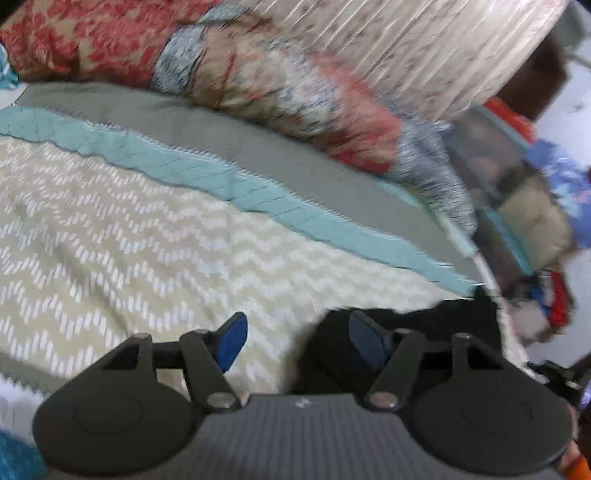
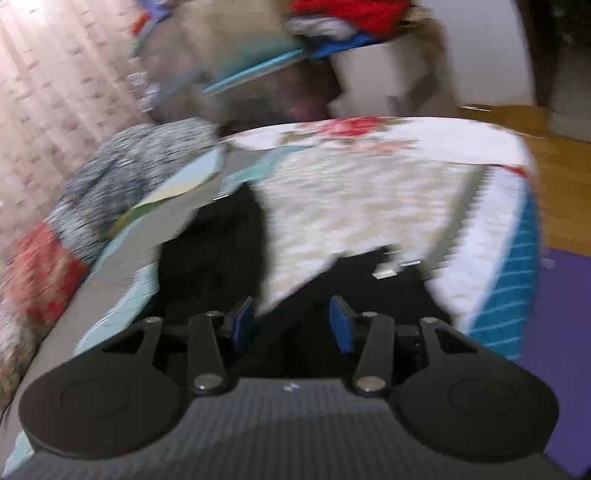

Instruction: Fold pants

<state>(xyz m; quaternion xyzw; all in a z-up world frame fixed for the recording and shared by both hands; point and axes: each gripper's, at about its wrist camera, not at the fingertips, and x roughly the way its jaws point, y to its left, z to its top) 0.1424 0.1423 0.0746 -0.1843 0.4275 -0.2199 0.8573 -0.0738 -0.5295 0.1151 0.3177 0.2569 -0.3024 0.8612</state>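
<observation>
Black pants lie on a bed with a cream zigzag cover. In the right wrist view both legs spread apart ahead of my right gripper, which is open and empty just above the dark cloth. In the left wrist view the pants show as a black patch at the lower right. My left gripper is open and empty; its right blue pad is over the black cloth and its left pad over the cover. Both views are motion-blurred.
Floral pillows and a grey and teal blanket band lie along the bed's far side by a curtain. Piled boxes and clothes stand beyond the bed. A wooden floor and purple mat lie right of the bed edge.
</observation>
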